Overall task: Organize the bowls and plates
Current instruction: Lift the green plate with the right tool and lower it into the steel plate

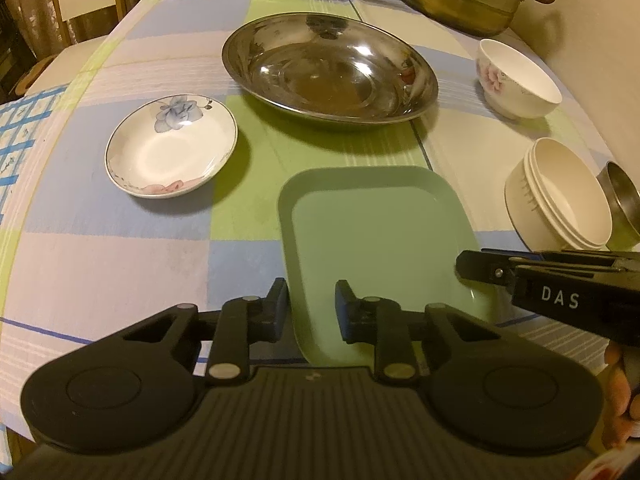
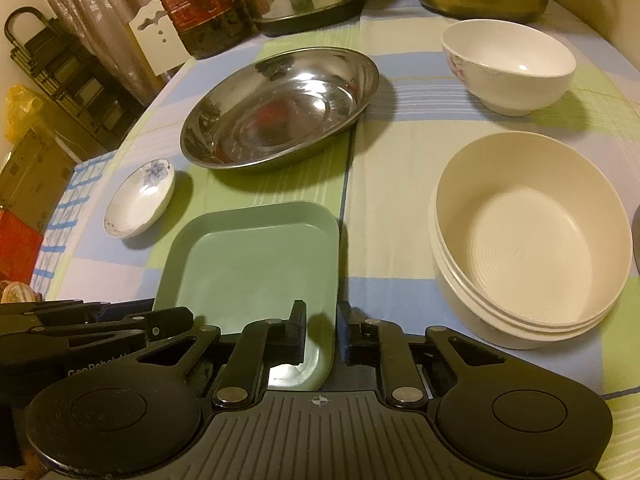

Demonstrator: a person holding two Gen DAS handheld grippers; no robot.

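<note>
At six o'clock on the tabletop [image 1: 120,256] lies the green tray [image 1: 372,224], nearest the person, with both grippers on its near end. The left gripper [image 1: 311,308] has its jaws straddling the tray's left rim, narrowed onto it; the right gripper [image 2: 322,336] likewise pinches the right rim. To lift well, I judge both hands should rise together and keep the tray level, then carry it toward twelve o'clock, where the steel dish [image 1: 330,68] sits, clearing the small flowered saucer [image 1: 172,146] at ten and the stacked white bowls [image 2: 528,232] at three.
</note>
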